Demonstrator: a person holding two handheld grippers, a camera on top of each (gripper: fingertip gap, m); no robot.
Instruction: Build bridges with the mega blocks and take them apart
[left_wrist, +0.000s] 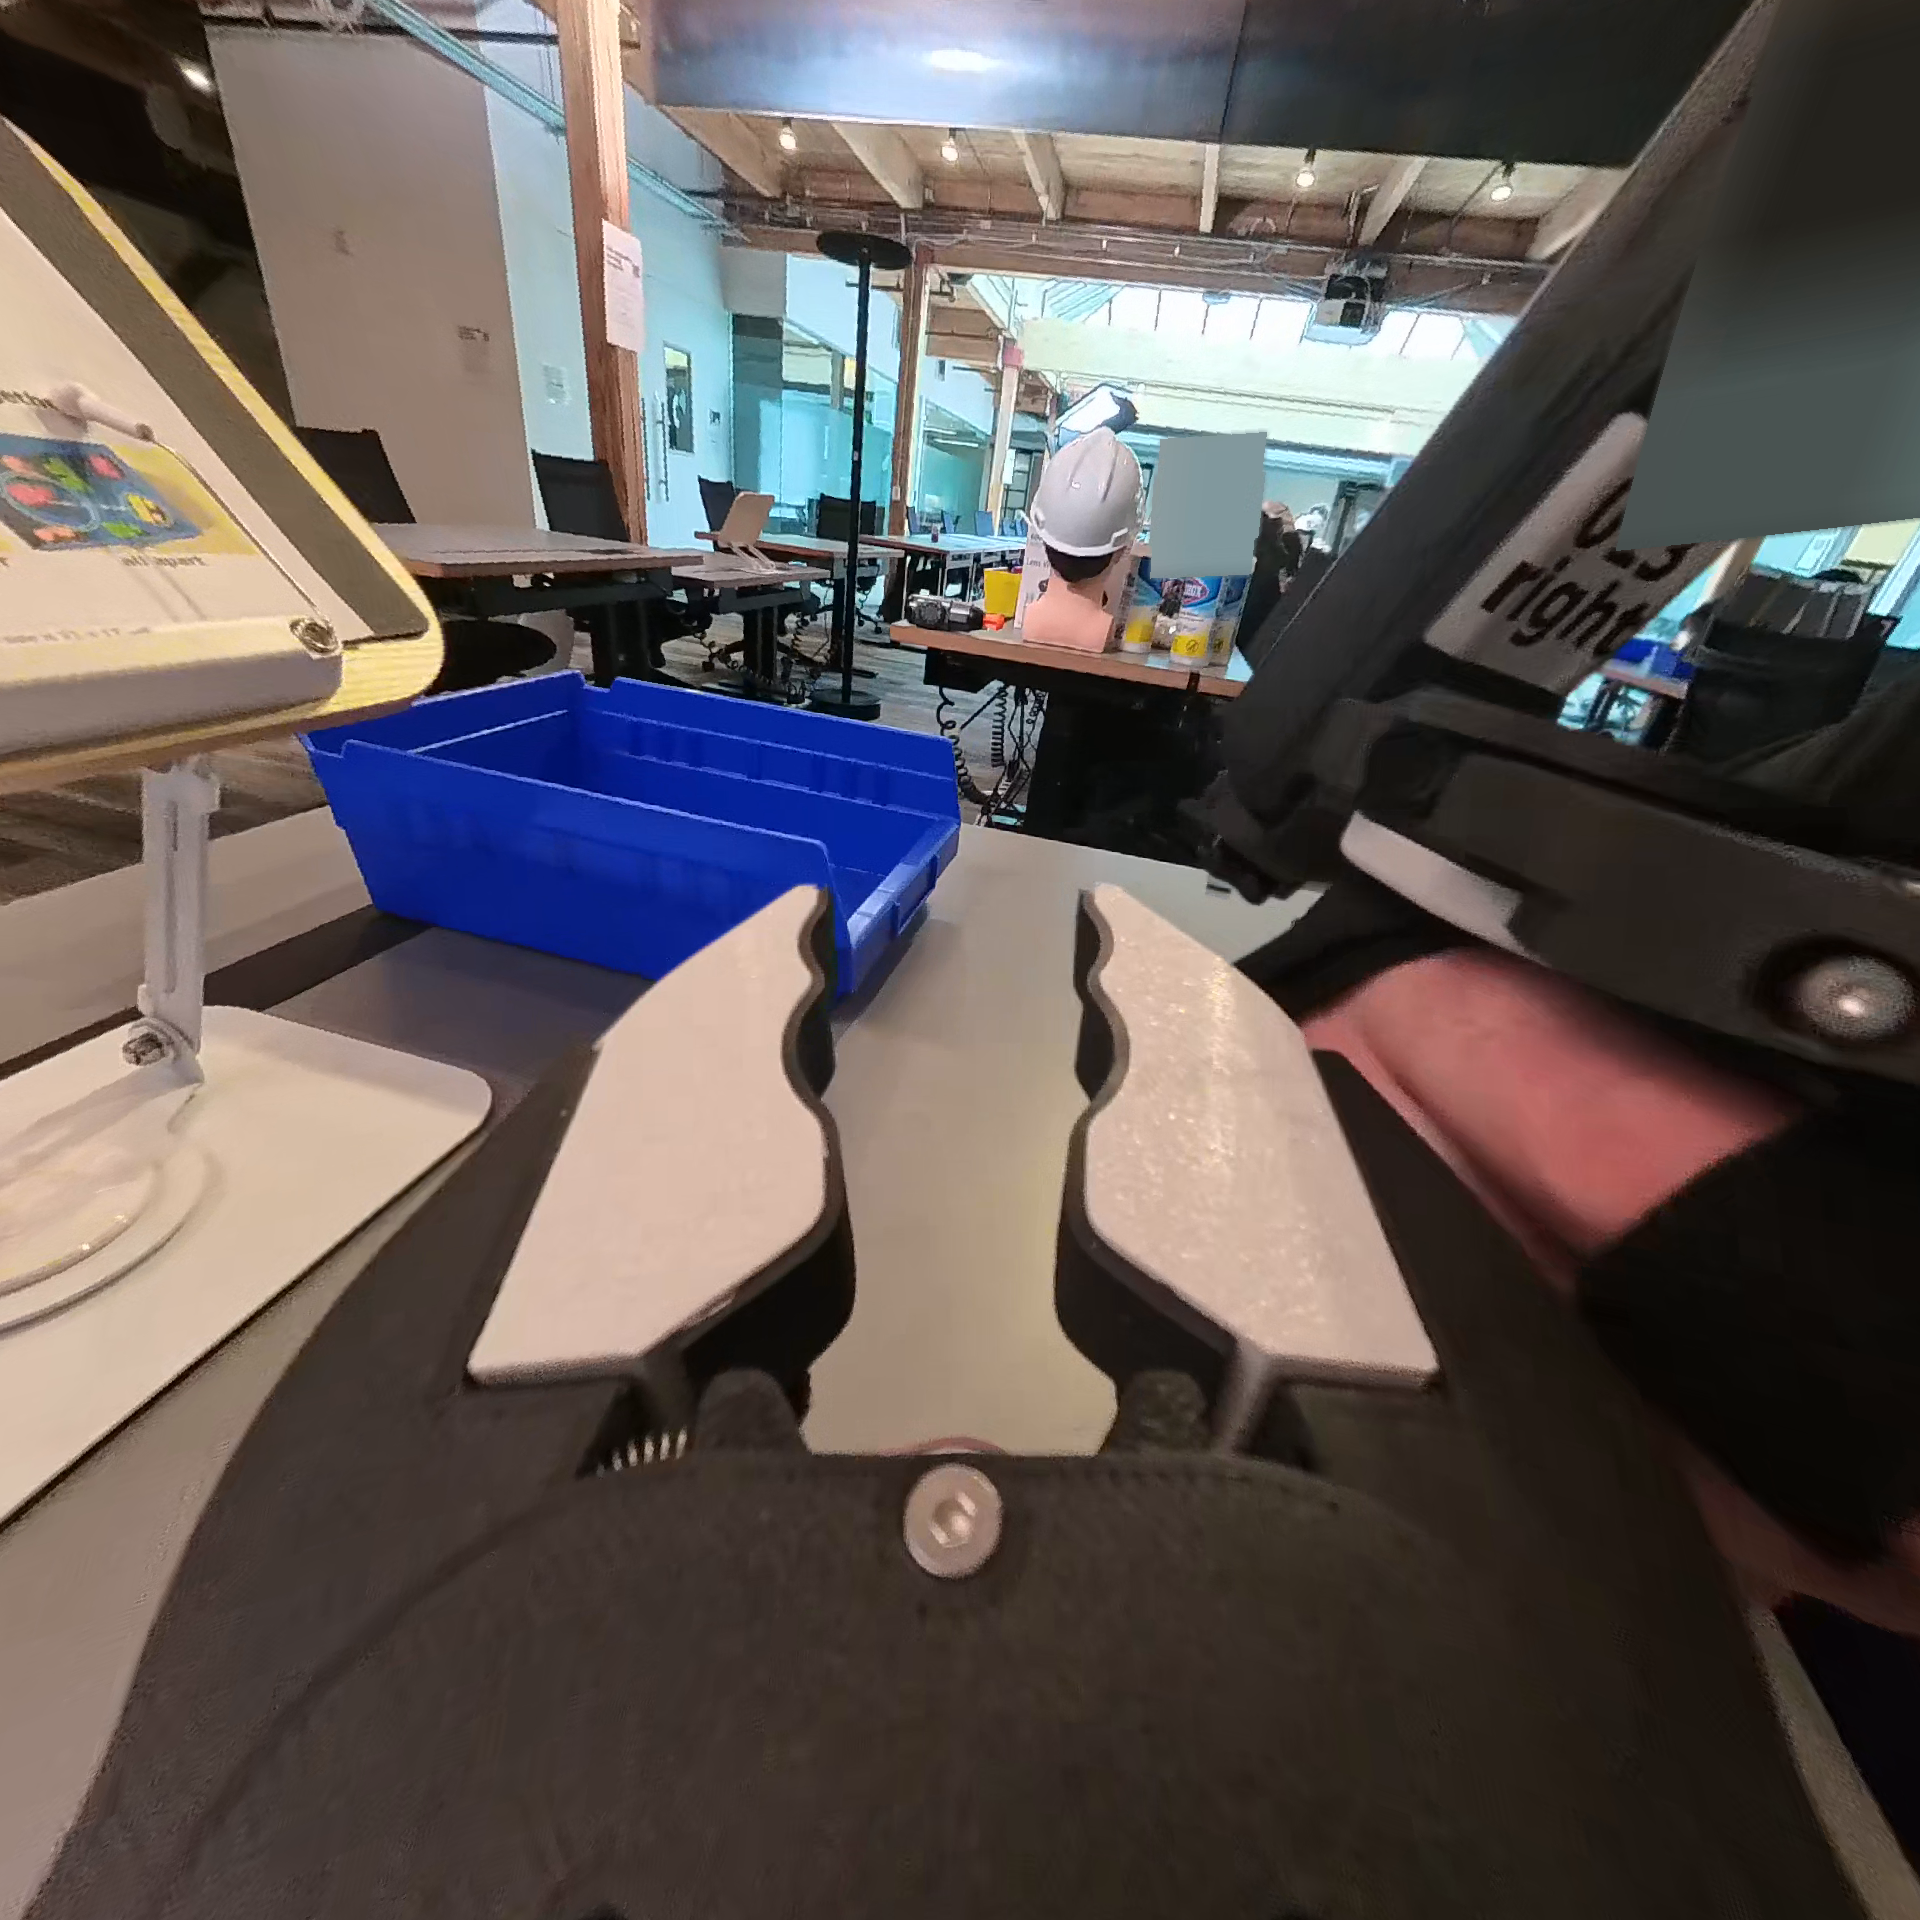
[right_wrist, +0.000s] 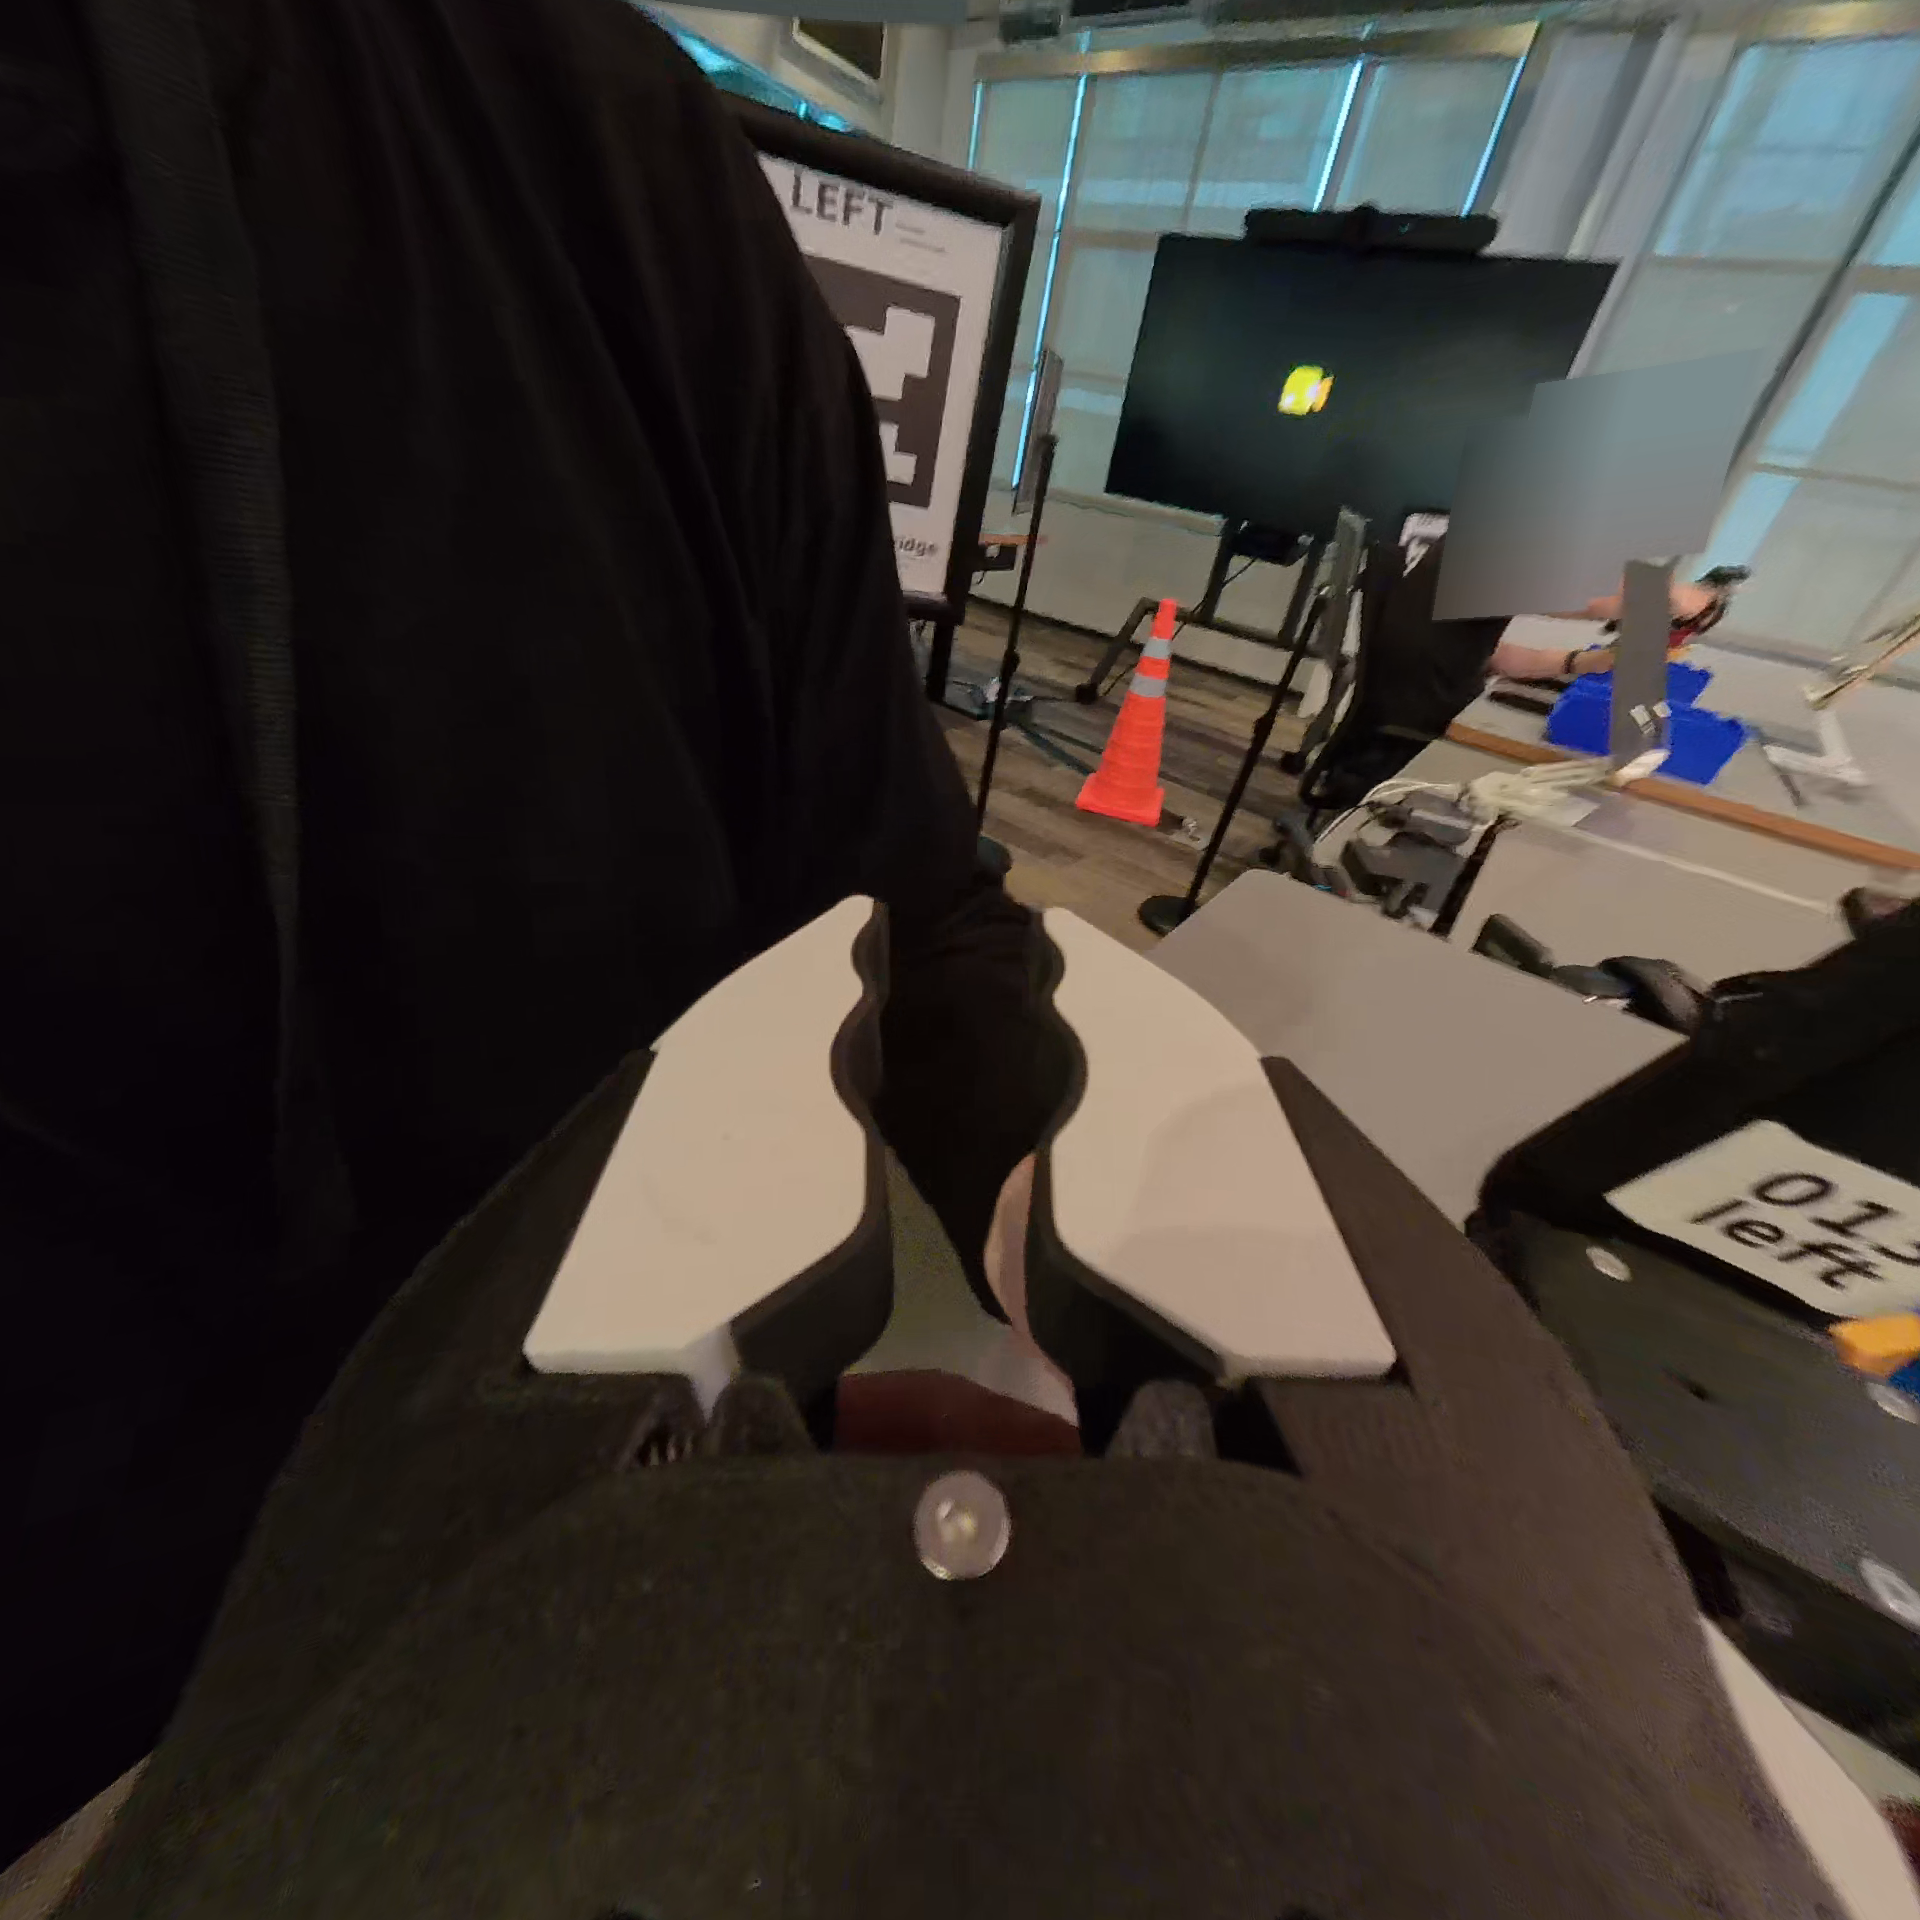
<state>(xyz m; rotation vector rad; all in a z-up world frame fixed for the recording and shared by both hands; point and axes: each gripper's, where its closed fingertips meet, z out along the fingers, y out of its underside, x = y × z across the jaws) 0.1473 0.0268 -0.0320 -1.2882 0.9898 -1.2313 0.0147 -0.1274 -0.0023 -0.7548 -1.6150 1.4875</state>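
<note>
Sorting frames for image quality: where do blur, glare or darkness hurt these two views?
Left wrist view: the blue bin is sharp; the other gripper's body at right is smeared, and the skylights behind wash out. Right wrist view: dark clothing blacks out the left half; bright windows bloom.

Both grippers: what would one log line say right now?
left gripper: open, empty | right gripper: open, empty | blue bin: on table | blocks: none visible

Bright, even daylight in both views, pouring from windows (right_wrist: 1299, 135) at upper right of the right wrist view and from skylights far back in the left wrist view. Small ceiling spotlights (left_wrist: 948, 145) glowing overhead. Strong wide-angle bending at the edges. Soft motion blur at right of the left wrist view; dark clothing (right_wrist: 416, 623) swallowing detail at left.
</note>
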